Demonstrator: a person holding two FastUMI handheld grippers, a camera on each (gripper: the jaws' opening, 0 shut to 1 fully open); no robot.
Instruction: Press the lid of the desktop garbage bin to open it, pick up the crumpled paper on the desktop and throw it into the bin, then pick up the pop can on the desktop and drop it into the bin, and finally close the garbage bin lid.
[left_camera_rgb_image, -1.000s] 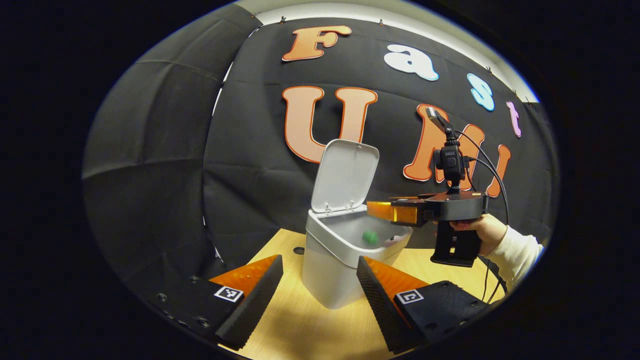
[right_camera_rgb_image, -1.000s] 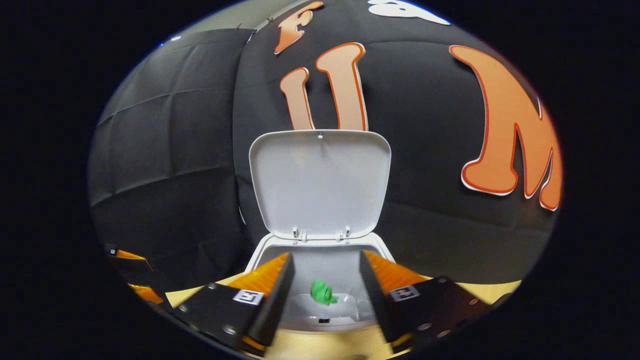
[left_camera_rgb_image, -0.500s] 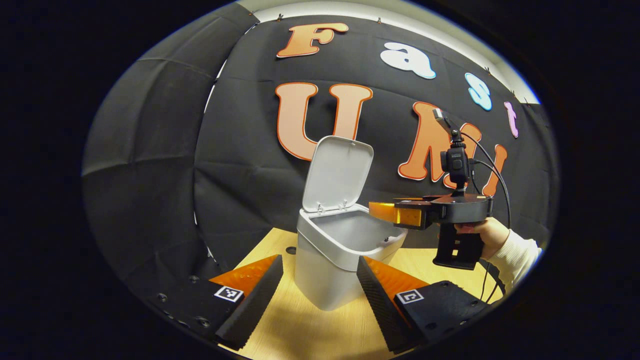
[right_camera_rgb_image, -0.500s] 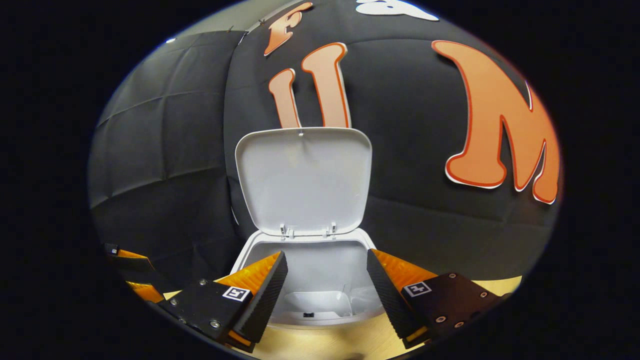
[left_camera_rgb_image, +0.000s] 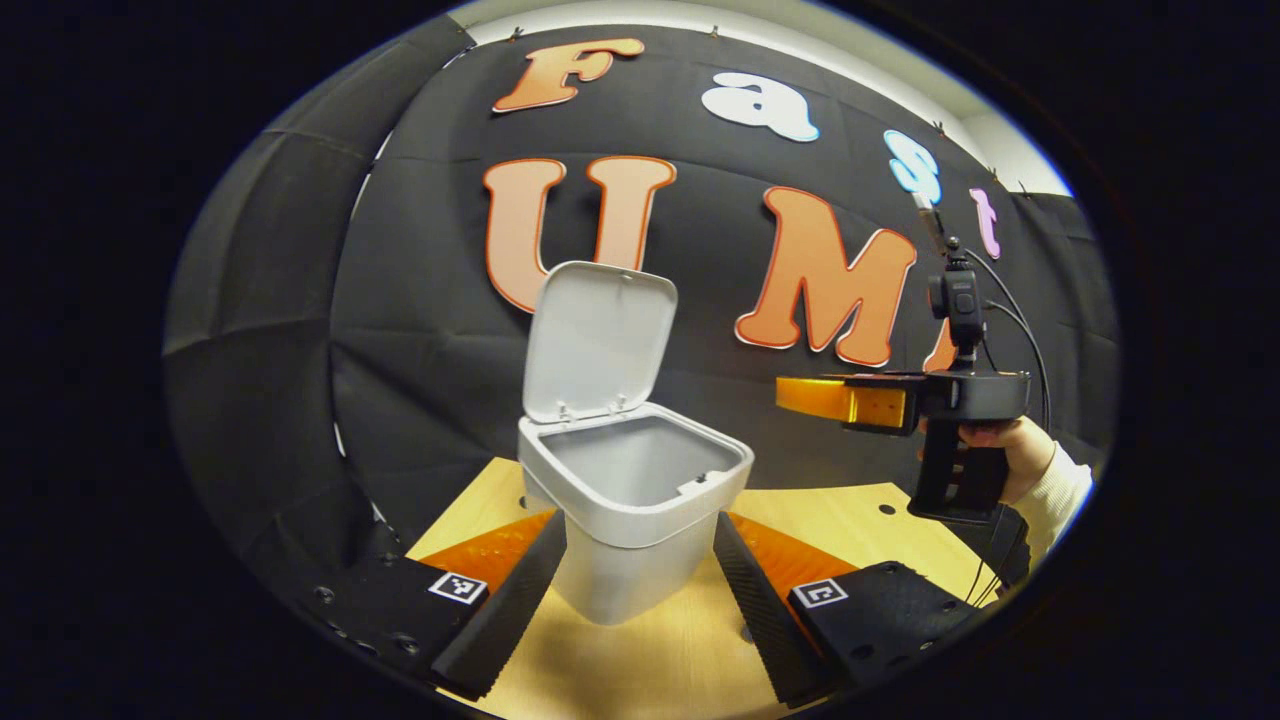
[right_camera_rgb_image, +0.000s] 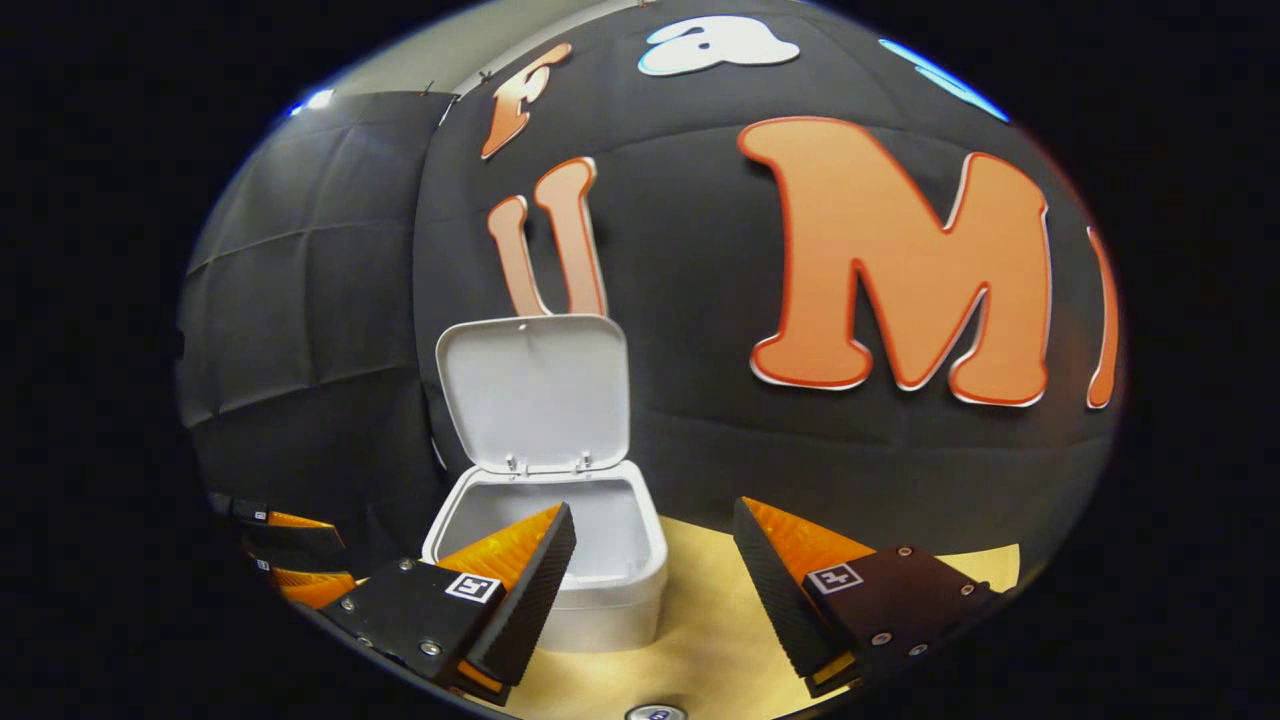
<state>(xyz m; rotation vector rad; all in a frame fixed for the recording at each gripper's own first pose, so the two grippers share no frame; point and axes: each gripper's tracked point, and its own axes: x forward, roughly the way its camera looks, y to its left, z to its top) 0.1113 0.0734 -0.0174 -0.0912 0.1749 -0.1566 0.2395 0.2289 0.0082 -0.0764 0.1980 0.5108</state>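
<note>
Left gripper view
- Left gripper (left_camera_rgb_image: 640, 590): it is sitting low over the wooden desktop (left_camera_rgb_image: 860, 515) with its two fingers spread wide and nothing between the pads.
- Garbage bin (left_camera_rgb_image: 630, 520): it is standing upright on the desktop, showing between and beyond the spread fingers, apart from both of them.
- Lid (left_camera_rgb_image: 598, 338): it is standing raised on its hinge at the back of the bin, leaving the mouth uncovered; the visible part of the inside is showing plain grey wall.
- Right gripper (left_camera_rgb_image: 800, 392): it is hanging in the air to the right of the bin, level with the rim and apart from it, pointing toward the bin; seen side-on, so the gap between its fingers cannot be told here.
- Hand (left_camera_rgb_image: 1005, 455): it is gripping that tool's handle, with a pale sleeve (left_camera_rgb_image: 1060, 495) behind it.

Right gripper view
- Right gripper (right_camera_rgb_image: 650, 590): its fingers are standing wide apart, holding nothing.
- Garbage bin (right_camera_rgb_image: 600, 600): it is sitting left of centre, partly behind the left-hand finger, lid (right_camera_rgb_image: 535, 390) upright.
- Pop can (right_camera_rgb_image: 655, 713): what looks like its silvery top is peeking in at the bottom edge, on the desktop (right_camera_rgb_image: 900, 565).
- Left gripper (right_camera_rgb_image: 290, 555): part of it is showing at the far left edge.
</note>
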